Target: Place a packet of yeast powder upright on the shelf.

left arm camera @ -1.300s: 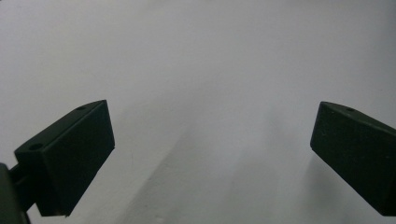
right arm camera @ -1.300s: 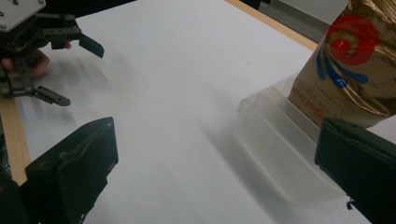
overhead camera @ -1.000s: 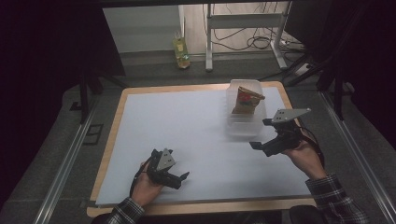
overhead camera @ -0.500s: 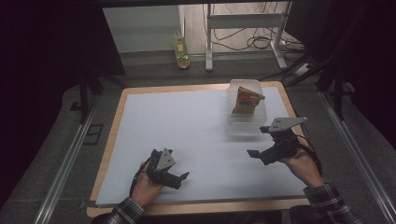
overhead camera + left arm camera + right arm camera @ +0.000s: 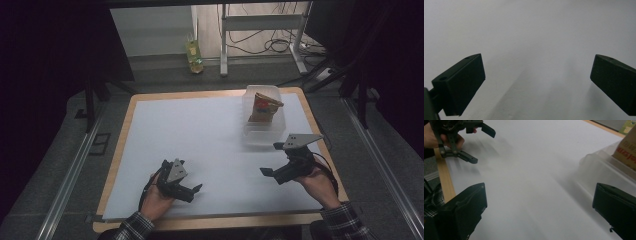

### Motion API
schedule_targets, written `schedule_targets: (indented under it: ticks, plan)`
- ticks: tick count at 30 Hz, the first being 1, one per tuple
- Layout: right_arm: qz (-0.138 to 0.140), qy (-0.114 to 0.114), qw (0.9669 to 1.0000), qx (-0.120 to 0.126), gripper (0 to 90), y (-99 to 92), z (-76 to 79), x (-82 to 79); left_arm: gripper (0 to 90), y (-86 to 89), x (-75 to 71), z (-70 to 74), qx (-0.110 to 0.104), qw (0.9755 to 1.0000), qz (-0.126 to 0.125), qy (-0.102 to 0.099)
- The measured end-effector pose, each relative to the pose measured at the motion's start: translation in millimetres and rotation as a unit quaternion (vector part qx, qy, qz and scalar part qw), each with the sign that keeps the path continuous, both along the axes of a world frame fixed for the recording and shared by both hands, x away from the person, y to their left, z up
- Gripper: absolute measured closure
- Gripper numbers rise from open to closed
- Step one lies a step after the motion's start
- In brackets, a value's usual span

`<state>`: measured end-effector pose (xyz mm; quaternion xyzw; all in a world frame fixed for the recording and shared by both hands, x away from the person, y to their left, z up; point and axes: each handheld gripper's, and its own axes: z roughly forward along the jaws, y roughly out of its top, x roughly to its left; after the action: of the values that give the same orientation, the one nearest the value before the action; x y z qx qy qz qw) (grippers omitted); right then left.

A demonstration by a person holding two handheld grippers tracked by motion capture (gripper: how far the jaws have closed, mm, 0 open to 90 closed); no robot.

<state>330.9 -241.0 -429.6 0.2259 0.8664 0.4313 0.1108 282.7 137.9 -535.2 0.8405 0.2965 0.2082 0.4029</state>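
White-topped table (image 5: pixel 200 135), wooden rim; clear tub (image 5: pixel 264 131) near its far right corner.

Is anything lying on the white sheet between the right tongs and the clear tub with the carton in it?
Nothing visible. The right tongs hang open just short of the clear tub, with bare white sheet between them; the carton stands inside.
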Motion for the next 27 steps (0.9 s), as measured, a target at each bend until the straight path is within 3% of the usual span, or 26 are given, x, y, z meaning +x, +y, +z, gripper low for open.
schedule_targets:
  ticks: [27]
  plan:
    - [0.013,-0.006,0.9998,-0.01,0.0,15.9,-43.1,-13.7,0.0,1.7,-0.2,0.2,-0.003,1.0,0.002,0.001]
